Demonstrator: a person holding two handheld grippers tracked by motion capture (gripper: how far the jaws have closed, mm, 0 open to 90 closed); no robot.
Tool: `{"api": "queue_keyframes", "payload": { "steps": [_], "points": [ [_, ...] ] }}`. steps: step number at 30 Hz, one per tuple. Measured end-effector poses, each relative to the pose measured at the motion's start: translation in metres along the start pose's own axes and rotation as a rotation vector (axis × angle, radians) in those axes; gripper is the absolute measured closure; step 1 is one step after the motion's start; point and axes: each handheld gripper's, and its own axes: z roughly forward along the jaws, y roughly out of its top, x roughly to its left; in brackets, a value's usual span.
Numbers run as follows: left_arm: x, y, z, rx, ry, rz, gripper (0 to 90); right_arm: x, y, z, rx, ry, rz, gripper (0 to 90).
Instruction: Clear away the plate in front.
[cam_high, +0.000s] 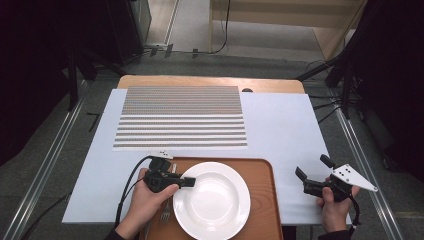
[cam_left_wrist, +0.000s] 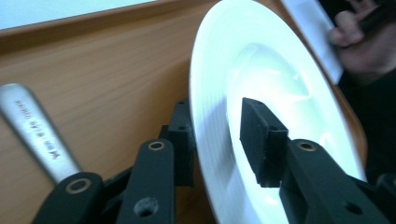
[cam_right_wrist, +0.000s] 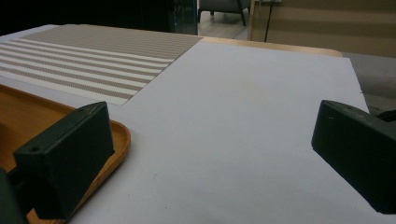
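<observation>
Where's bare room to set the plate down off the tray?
Free: the white sheet between striped mat and right gripper, right of the tray. Crowded: the tray's left side, with left gripper straddling the plate rim beside a fork.

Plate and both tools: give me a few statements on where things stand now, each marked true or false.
1. The left tool has the white plate's rim between its jaws. True.
2. The plate sits on the striped placemat. False: it sits on the wooden tray.
3. The right tool holds a fork. False: its jaws are open and empty.
4. A fork lies on the tray left of the plate. True.
</observation>
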Motion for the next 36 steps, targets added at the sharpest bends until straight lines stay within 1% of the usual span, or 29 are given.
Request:
{"api": "queue_keyframes", "payload": {
  "steps": [2, 3, 4, 5, 7, 9, 12, 14, 17, 20, 22, 23, 24, 25, 26, 27, 29, 30, 33, 35, 36],
  "points": [
    [0.000, -0.001, 0.004, 0.014, 0.045, 0.012, 64.7, 0.000, 0.000, 0.000, 0.001, -0.002, -0.001, 0.0],
    [0.000, -0.002, 0.005, 0.016, 0.058, 0.014, 64.8, 0.000, 0.000, 0.000, 0.001, -0.001, -0.001, 0.0],
    [0.001, -0.002, 0.005, 0.022, 0.066, 0.007, 66.2, 0.000, 0.000, 0.000, 0.001, -0.001, -0.002, 0.0],
    [0.001, -0.002, 0.004, 0.021, 0.062, 0.000, 67.2, 0.000, 0.000, 0.000, 0.001, 0.000, 0.001, 0.0],
    [0.000, -0.001, 0.002, 0.014, 0.040, -0.005, 69.0, 0.000, 0.000, 0.000, -0.001, 0.001, 0.003, 0.0],
    [-0.001, 0.000, 0.001, 0.017, 0.027, -0.015, 69.8, 0.000, 0.000, 0.000, 0.000, 0.001, 0.001, 0.0],
    [0.002, -0.003, 0.003, 0.028, 0.018, -0.039, 70.2, 0.000, 0.000, 0.000, 0.001, 0.000, 0.000, 0.0],
    [0.002, -0.005, 0.006, 0.034, 0.007, -0.041, 70.0, 0.000, 0.000, 0.000, 0.001, -0.001, 0.000, 0.0],
    [-0.002, -0.004, 0.008, 0.037, 0.010, -0.020, 69.9, 0.000, 0.000, 0.000, 0.000, 0.000, 0.001, 0.0],
    [-0.002, -0.004, 0.010, 0.042, 0.033, -0.007, 68.8, 0.000, 0.000, 0.000, 0.001, 0.000, 0.000, 0.0],
    [0.000, -0.005, 0.012, 0.038, 0.025, -0.012, 68.2, 0.000, 0.000, 0.000, 0.001, 0.001, 0.000, 0.0],
    [0.000, -0.005, 0.011, 0.038, 0.030, -0.004, 68.1, 0.000, 0.000, 0.000, 0.001, 0.000, 0.001, 0.0],
    [-0.002, -0.005, 0.011, 0.039, 0.047, 0.009, 67.6, 0.000, 0.000, 0.000, 0.000, 0.000, 0.001, 0.0],
    [-0.003, -0.005, 0.011, 0.041, 0.062, 0.018, 66.4, 0.000, 0.000, 0.000, -0.001, 0.001, 0.002, 0.0],
    [-0.006, -0.004, 0.010, 0.037, 0.099, 0.029, 63.1, 0.000, 0.000, 0.000, -0.001, 0.001, 0.002, 0.0],
    [-0.007, -0.004, 0.009, 0.024, 0.113, 0.032, 56.1, 0.000, 0.000, 0.000, 0.000, 0.000, 0.001, 0.0],
    [-0.007, -0.003, 0.005, 0.000, 0.119, 0.035, 45.9, 0.000, 0.000, 0.000, 0.000, 0.000, -0.001, 0.0],
    [-0.007, -0.003, 0.003, -0.013, 0.121, 0.037, 42.4, 0.000, 0.000, 0.000, 0.000, 0.000, -0.001, 0.0],
    [-0.006, -0.004, -0.002, -0.055, 0.139, 0.068, 34.4, 0.000, 0.000, 0.000, 0.000, 0.000, -0.001, 0.0],
    [-0.005, -0.004, -0.006, -0.092, 0.103, 0.080, 29.3, 0.000, 0.000, 0.000, 0.001, -0.001, -0.001, 0.0],
    [-0.004, -0.005, -0.009, -0.113, 0.094, 0.090, 28.0, 0.000, 0.000, 0.000, 0.000, 0.000, -0.004, 0.0]
  ]
}}
